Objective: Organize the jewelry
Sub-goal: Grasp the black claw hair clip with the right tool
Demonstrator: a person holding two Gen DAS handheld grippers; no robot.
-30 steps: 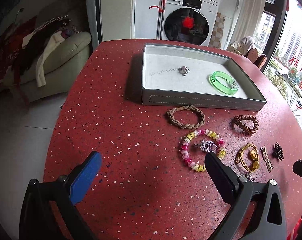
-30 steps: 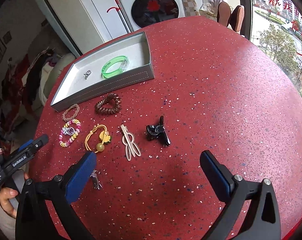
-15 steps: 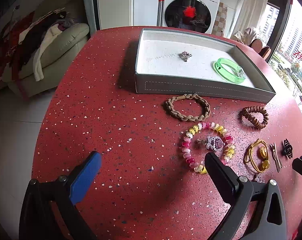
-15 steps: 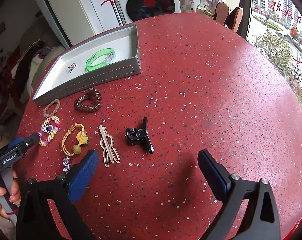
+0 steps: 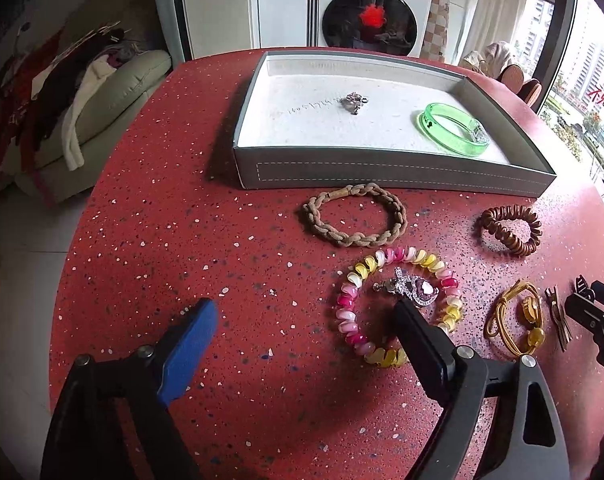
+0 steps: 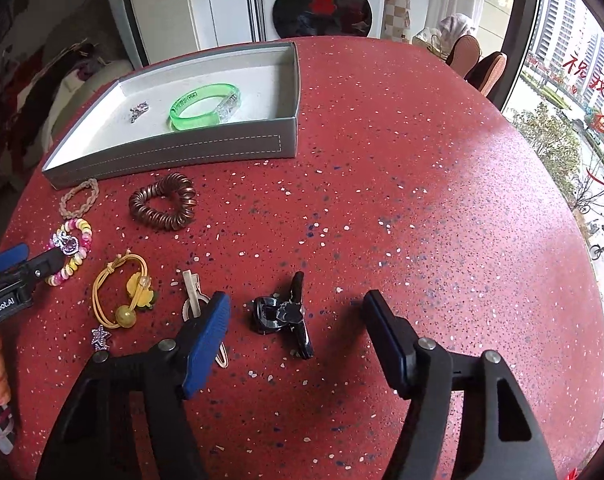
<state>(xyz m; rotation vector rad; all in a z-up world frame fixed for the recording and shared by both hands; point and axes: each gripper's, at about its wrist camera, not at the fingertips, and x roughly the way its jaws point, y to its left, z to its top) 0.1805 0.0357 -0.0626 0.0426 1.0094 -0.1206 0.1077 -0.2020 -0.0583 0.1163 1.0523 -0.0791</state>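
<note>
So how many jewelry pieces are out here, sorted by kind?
Bracelets and bangles: 3 (green bangle, braided bracelet, beaded bracelet)
Hair ties: 2 (brown coil, yellow)
Hair clips: 2 (black claw, beige)
Small charms: 3
Total: 10

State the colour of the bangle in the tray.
Translucent green bangle; clearest in the left wrist view.

A speckled red stone-like finish with a dull sheen is shown by the desk (image 6: 422,200), a matt grey stitched wall by the tray (image 5: 382,170), translucent glossy plastic by the green bangle (image 5: 454,128), and braided cord by the tan bracelet (image 5: 354,216).
</note>
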